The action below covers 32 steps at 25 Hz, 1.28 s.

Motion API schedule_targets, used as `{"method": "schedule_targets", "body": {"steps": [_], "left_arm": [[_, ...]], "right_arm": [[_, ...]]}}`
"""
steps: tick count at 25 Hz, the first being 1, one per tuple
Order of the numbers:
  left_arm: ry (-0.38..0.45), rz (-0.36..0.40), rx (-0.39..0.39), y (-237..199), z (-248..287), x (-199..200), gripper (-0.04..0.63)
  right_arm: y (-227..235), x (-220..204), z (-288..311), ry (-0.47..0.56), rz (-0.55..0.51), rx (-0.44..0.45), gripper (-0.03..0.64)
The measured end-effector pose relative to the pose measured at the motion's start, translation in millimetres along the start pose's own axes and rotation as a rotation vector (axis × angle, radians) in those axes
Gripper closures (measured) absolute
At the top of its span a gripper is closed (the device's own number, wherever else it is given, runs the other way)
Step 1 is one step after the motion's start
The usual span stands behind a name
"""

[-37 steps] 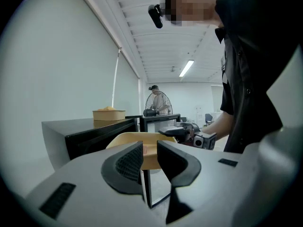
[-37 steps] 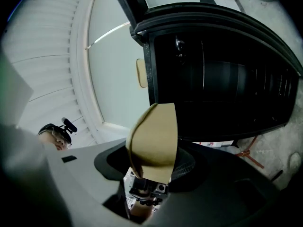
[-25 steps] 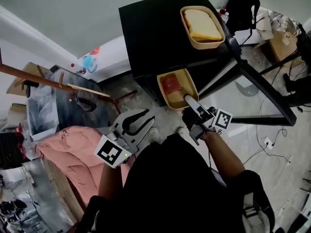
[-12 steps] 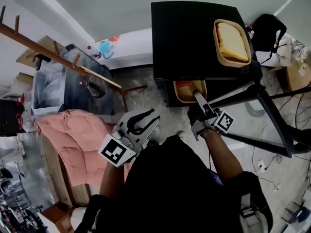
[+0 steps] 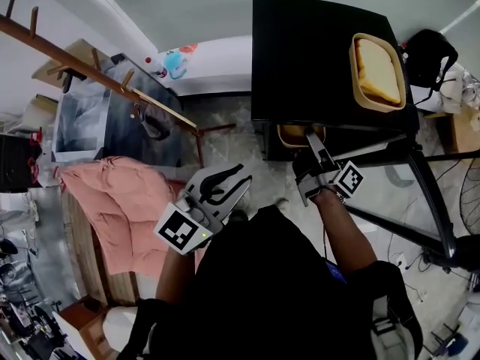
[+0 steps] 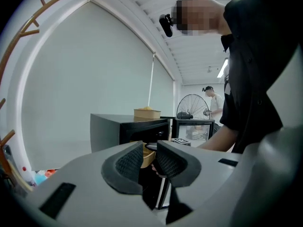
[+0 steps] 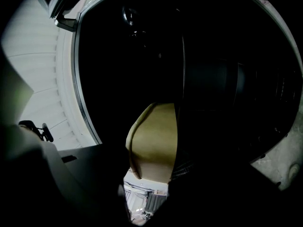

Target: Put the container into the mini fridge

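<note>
The container (image 5: 291, 135) has gone deeper into the mini fridge (image 5: 315, 58), only its near end showing, clamped between the right gripper (image 5: 316, 147) jaws, while the left gripper (image 5: 241, 180) is empty, jaws slightly parted.

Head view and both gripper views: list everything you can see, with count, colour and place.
mini fridge: one, black, straight ahead
fridge door: one, glass in a black frame, swung open at right
held container: one, tan, at the fridge opening
second container: one, tan, bread inside, on the fridge top
coat rack: one, wooden, left
padded cloth: one, pink, lower left
backpack: one, black, upper right
fan: one, dark, beyond the fridge
left gripper: one, white, jaws slightly apart, empty
right gripper: one, jaws closed on the held container
</note>
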<state>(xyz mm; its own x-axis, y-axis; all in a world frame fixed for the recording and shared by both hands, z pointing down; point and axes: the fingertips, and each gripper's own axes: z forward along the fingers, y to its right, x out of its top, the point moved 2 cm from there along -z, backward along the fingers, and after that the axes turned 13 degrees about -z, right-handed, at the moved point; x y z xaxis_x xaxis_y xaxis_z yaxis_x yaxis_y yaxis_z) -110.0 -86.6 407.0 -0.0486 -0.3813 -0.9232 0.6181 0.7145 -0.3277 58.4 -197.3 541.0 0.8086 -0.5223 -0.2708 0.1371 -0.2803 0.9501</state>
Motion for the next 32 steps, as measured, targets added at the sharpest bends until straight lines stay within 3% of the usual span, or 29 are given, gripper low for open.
{"method": "schedule_targets", "body": {"steps": [17,23,29,32], "left_arm": [[-0.011,-0.019,-0.032,2,-5,-7,0.492],[-0.012,-0.028,-0.039,1,-11,-11,0.492],[-0.010,-0.047,-0.061,1,-13,-15,0.492],[-0.008,-0.050,-0.076,-1,-12,-16,0.492]], "right_arm": [[13,0,16,0.009,0.009,-0.034,0.396],[13,-3,10,0.001,-0.023,-0.045,0.322],[7,-12,-7,-0.037,-0.103,-0.076,0.316],[1,-16,-17,-0.054,-0.234,-0.142,0.316]]}}
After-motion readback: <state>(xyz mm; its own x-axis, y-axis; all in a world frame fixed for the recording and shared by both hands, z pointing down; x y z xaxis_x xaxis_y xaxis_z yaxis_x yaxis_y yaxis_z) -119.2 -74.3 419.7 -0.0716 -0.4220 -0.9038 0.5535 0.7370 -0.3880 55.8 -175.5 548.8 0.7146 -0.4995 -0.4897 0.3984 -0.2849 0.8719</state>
